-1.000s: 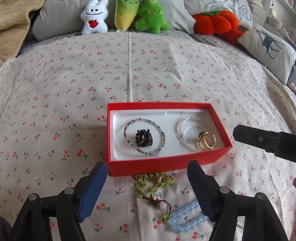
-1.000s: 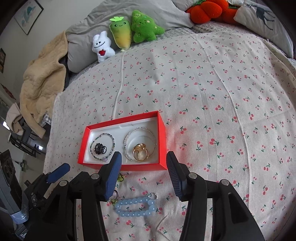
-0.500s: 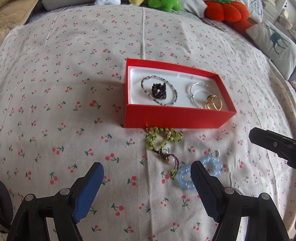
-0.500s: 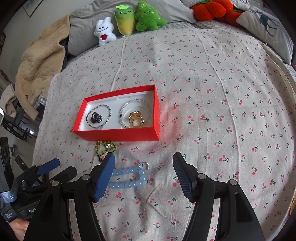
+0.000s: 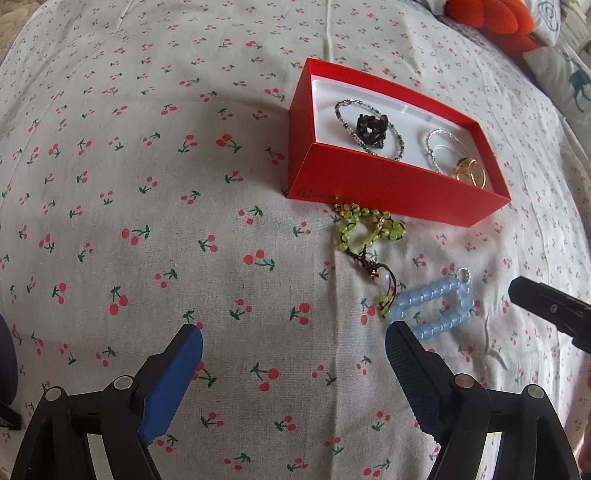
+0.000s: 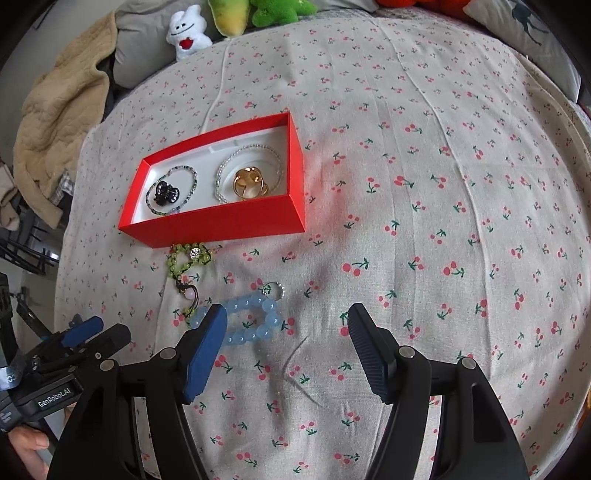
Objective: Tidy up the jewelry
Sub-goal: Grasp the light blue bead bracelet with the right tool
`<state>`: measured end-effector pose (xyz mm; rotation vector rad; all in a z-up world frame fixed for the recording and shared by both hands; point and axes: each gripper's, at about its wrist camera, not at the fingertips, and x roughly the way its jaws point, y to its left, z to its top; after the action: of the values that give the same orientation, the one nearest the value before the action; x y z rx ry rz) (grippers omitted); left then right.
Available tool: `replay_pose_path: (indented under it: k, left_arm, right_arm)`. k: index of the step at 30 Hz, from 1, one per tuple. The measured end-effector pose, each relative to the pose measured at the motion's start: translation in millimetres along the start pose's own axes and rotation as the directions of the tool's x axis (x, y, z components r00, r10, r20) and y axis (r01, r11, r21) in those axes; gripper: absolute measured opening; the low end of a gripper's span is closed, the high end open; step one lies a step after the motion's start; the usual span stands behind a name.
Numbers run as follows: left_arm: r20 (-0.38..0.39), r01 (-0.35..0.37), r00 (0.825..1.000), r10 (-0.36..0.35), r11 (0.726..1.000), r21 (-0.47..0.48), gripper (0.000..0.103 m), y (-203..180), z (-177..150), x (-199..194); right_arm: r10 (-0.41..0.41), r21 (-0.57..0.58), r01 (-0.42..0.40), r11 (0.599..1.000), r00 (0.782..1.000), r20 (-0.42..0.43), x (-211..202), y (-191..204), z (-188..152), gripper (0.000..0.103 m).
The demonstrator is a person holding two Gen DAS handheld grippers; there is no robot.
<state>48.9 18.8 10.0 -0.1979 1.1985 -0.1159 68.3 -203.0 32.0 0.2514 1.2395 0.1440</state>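
Observation:
A red box (image 5: 388,182) (image 6: 221,223) with a white lining lies on the cherry-print bedspread. It holds a beaded bracelet around a dark hair claw (image 5: 370,129) (image 6: 165,193), a silver bracelet (image 6: 247,168) and gold rings (image 5: 470,173) (image 6: 250,182). A green bead bracelet (image 5: 364,229) (image 6: 186,256) lies against the box's near side. A light blue bead bracelet (image 5: 436,306) (image 6: 251,317) lies nearer me. My left gripper (image 5: 293,349) is open and empty, left of the blue bracelet. My right gripper (image 6: 286,325) is open and empty, its left finger over the blue bracelet's edge.
Plush toys (image 6: 186,33) and pillows (image 6: 524,40) line the far edge of the bed. A tan blanket (image 6: 62,110) hangs at the far left. An orange plush pumpkin (image 5: 491,18) sits at the far right.
Both grippers pulled back from the box and tilted down, so the green and blue bracelets now show in full. The jewelry has not moved.

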Motion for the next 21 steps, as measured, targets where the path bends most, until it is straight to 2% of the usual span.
replay_pose_path:
  k: [5, 9, 12, 16, 18, 21]
  left_arm:
    - [-0.010, -0.006, 1.000, 0.006, 1.000, 0.008, 0.085, -1, 0, 5]
    - [-0.010, 0.005, 1.000, -0.005, 1.000, 0.008, 0.085, 0, 2, 6]
    - [-0.011, 0.011, 1.000, -0.011, 1.000, 0.000, 0.085, 2, 3, 6]
    - [0.005, 0.015, 1.000, -0.015, 1.000, -0.018, 0.084, 6, 6, 5]
    - [0.023, 0.019, 1.000, -0.018, 0.999, -0.036, 0.081, 9, 8, 4]
    - [0.037, 0.048, 0.998, -0.046, 0.996, -0.074, 0.067, 13, 13, 5]
  right_arm:
    - [0.026, 0.052, -0.023, 0.998, 0.998, -0.055, 23, -2, -2, 0.069]
    - [0.029, 0.057, -0.023, 0.998, 0.994, -0.106, 43, 4, -6, 0.049]
    - [-0.029, 0.009, 0.030, 1.000, 0.995, -0.093, 49, 14, -8, 0.042]
    - [-0.108, -0.069, 0.103, 0.992, 0.992, -0.071, 52, 27, -9, 0.021]
    - [-0.113, -0.095, 0.106, 0.990, 0.991, -0.065, 51, 30, -10, 0.013]
    - [-0.081, -0.083, 0.076, 0.994, 0.995, -0.056, 47, 27, -7, 0.012]
